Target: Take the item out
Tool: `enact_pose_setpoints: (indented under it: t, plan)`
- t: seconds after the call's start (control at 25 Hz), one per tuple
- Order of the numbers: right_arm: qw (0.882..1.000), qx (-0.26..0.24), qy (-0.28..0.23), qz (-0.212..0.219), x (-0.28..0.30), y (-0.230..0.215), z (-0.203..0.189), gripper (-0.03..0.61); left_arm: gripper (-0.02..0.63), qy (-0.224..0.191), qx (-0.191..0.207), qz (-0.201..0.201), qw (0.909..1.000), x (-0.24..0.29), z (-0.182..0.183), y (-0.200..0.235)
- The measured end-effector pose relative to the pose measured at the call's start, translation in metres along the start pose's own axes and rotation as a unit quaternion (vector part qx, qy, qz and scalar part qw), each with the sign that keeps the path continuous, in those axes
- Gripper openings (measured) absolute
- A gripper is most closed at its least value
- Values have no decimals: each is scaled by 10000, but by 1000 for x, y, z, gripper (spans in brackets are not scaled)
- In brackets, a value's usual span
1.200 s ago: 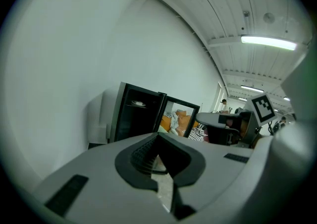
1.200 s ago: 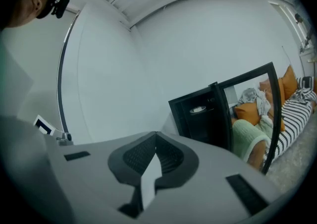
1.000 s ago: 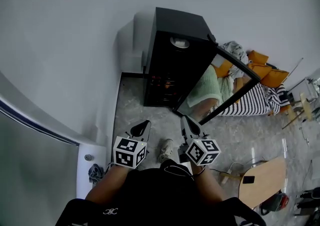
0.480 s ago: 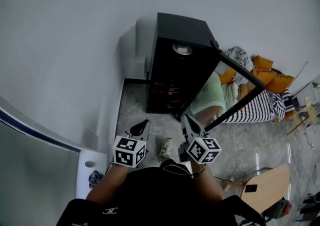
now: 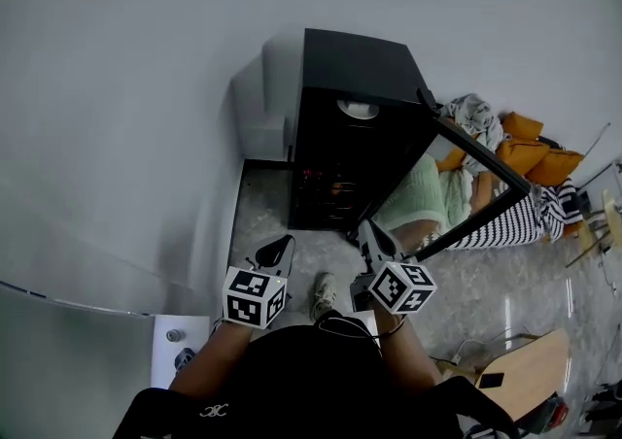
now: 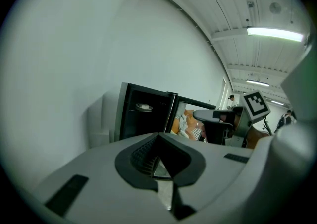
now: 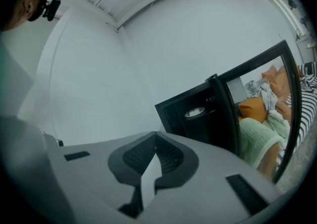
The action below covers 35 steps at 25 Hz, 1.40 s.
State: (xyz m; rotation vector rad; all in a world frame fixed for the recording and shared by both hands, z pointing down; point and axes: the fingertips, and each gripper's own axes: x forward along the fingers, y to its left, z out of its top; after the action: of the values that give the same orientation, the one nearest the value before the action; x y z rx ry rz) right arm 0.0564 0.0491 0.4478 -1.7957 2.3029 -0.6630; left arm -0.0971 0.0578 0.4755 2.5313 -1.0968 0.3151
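Observation:
A black cabinet [image 5: 355, 131] stands against the white wall with its glass door [image 5: 476, 189] swung open to the right. A white dish [image 5: 358, 109] rests on its upper shelf, and it also shows as the dish [image 6: 144, 106] and the dish [image 7: 195, 113] in the gripper views. Small reddish items sit lower inside, too dim to name. My left gripper [image 5: 280, 245] and right gripper [image 5: 365, 231] are held side by side short of the cabinet, both pointing at it. The left gripper [image 6: 159, 139] and the right gripper [image 7: 156, 136] are both shut with nothing between them.
A low white box [image 5: 264, 128] stands left of the cabinet. Behind the door lie a green blanket [image 5: 420, 199], a striped bed [image 5: 515, 223] and orange cushions [image 5: 539, 160]. A wooden table [image 5: 505, 369] is at the lower right. My shoe [image 5: 321, 293] rests on the grey floor.
Both grippers have moved forward towards the cabinet, which now looks slightly nearer and shifted right in the head view. The jaws stay shut.

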Motion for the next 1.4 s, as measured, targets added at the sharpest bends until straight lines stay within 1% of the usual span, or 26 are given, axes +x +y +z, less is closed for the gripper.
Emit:
enact_pose_setpoints:
  t: [0.12,0.2,0.28,0.36,0.4,0.44,0.68,0.96,1.12,1.28,1.36,1.4]
  plan:
    - [9998,173,48,-19,25,-17,8,8,0,22,-36,52,10000,22,11,11]
    - [9990,441,60,-75,42,-32,15,8,0,64,-55,62,9999,39,18,16]
    - [9955,928,49,-184,56,-53,22,8,0,94,-61,65,9999,55,26,18]
    - [9873,1572,33,-235,70,-74,30,8,0,126,-72,73,9999,72,33,18]
    - [9828,1832,24,-225,77,-83,34,8,0,148,-79,81,9998,81,36,18]
    - [9798,1989,19,-217,84,-91,39,8,0,173,-89,90,9998,89,38,18]
    - [9769,2129,161,-76,127,-128,60,8,0,348,-168,175,9991,147,46,19]
    - [9722,2307,407,-16,164,-174,74,8,0,399,-163,328,9985,209,71,20]
    - [9697,2356,638,98,179,-184,73,8,0,406,-203,441,9980,226,77,17]
    - [9681,2400,711,143,193,-188,74,8,0,497,-220,443,9975,236,75,18]
    - [9647,2532,716,117,200,-191,73,8,0,505,-239,435,9975,240,76,22]
    - [9609,2672,724,103,203,-192,71,8,0,498,-233,425,9976,241,78,24]
